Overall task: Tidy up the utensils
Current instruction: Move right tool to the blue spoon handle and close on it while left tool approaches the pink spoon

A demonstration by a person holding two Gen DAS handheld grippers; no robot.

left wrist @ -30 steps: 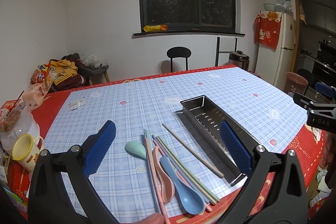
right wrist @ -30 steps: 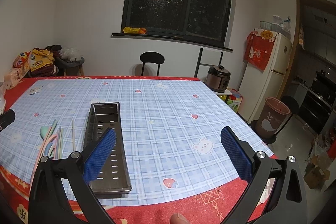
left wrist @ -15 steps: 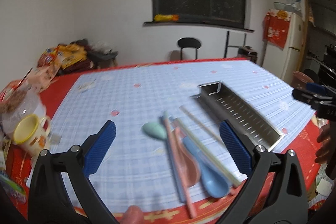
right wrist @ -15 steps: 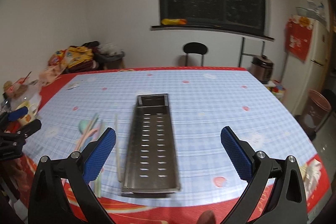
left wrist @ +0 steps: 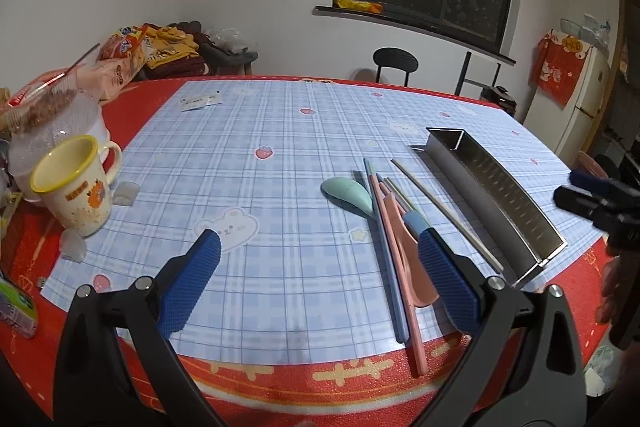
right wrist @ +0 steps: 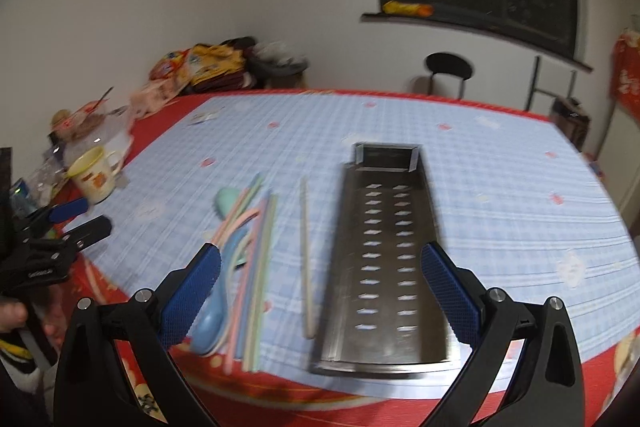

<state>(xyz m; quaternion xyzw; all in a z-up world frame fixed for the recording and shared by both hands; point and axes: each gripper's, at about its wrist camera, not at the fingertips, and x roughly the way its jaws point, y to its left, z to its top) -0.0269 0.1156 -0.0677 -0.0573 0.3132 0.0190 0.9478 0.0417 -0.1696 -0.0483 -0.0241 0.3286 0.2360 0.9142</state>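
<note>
An empty perforated steel tray (right wrist: 384, 331) lies lengthwise on the blue checked tablecloth, its wall (left wrist: 476, 199) at the right of the left wrist view. Left of it lies a loose bundle: a green spoon (left wrist: 348, 193), a pink spoon (left wrist: 416, 267), a blue spoon (right wrist: 210, 323), pink chopsticks (left wrist: 400, 267) and green chopsticks (right wrist: 262, 267). A single beige chopstick (right wrist: 306, 259) lies between bundle and tray. My left gripper (left wrist: 318, 247) is open above the cloth, just left of the bundle. My right gripper (right wrist: 320, 259) is open over the tray's near end and the beige chopstick.
A yellow-rimmed mug (left wrist: 76, 187) and a clear plastic tub (left wrist: 52, 131) stand at the table's left edge, among snack bags. The red table border runs along the near edge (left wrist: 320, 375). A black chair (left wrist: 394, 61) stands beyond the far side.
Both views have swung left and come closer to the table. The right gripper now faces the tray and utensils squarely. Both grippers stayed open; no utensil moved.
</note>
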